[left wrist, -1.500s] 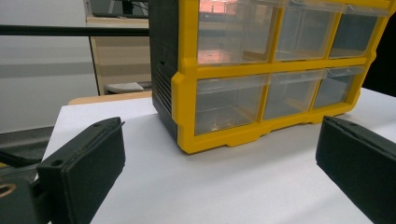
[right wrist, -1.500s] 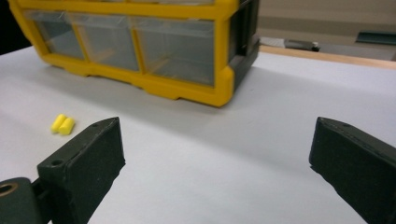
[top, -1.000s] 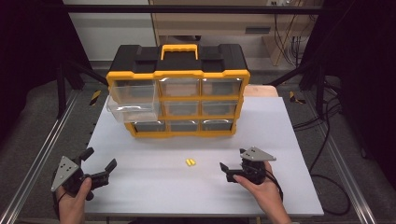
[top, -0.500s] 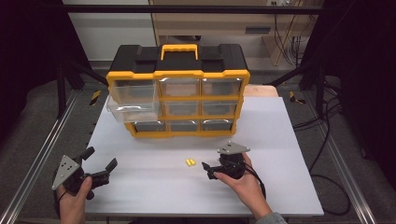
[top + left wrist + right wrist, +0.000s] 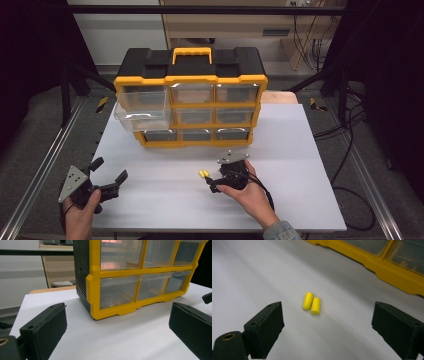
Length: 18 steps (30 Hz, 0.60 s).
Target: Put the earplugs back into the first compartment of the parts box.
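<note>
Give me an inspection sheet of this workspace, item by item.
Surface: white table, flat, bare around the work.
Job's things: two yellow earplugs lying side by side, touching, in front of the yellow organizer; its clear drawer at middle left is pulled out.
Clutter: nothing seen.
Grippers: right tongs open, pointed at the earplugs, not touching them; left tongs open, holding nothing, facing the organizer.
Cables: black cable trailing on the floor to the right of the table.
Surroundings: dark frame, grey floor, wooden furniture behind.
</note>
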Each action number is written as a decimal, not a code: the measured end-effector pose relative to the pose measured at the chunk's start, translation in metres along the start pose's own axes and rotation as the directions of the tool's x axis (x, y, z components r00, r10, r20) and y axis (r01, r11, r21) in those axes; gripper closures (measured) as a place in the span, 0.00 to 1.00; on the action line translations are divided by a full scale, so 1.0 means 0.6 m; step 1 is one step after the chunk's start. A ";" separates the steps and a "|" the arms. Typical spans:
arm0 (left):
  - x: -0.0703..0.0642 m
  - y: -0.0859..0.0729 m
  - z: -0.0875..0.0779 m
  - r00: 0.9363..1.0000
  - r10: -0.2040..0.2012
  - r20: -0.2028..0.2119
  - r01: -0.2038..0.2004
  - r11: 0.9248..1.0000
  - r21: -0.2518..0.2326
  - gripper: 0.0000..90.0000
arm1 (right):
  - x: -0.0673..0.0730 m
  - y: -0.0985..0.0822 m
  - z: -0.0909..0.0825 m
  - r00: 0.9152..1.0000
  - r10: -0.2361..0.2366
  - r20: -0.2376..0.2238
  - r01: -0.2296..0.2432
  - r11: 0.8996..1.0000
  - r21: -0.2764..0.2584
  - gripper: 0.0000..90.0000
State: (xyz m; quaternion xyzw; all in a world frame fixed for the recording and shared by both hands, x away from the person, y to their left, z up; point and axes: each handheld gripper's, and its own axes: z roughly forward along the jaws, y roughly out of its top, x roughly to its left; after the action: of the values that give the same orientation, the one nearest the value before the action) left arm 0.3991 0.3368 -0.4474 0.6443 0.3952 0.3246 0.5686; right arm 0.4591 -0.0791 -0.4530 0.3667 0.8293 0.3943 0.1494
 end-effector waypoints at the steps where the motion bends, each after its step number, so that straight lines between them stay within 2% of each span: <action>1: 0.000 0.000 0.000 1.000 0.000 0.000 0.000 1.000 0.000 0.02 | 0.000 0.000 0.000 1.000 0.000 0.000 0.000 1.000 0.000 0.12; 11: -0.002 0.000 0.003 1.000 0.005 0.007 -0.005 1.000 0.006 0.02 | 0.008 0.004 0.017 0.999 -0.017 -0.039 0.020 0.998 0.066 0.13; 18: -0.003 0.000 0.003 1.000 0.007 0.009 -0.007 1.000 0.008 0.02 | 0.008 0.006 0.025 0.999 -0.013 -0.041 0.017 0.996 0.092 0.21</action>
State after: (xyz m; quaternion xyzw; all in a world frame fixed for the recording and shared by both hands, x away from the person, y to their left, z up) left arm 0.4002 0.3344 -0.4478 0.6493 0.3917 0.3222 0.5667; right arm 0.4654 -0.0658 -0.4600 0.3590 0.8521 0.3620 0.1184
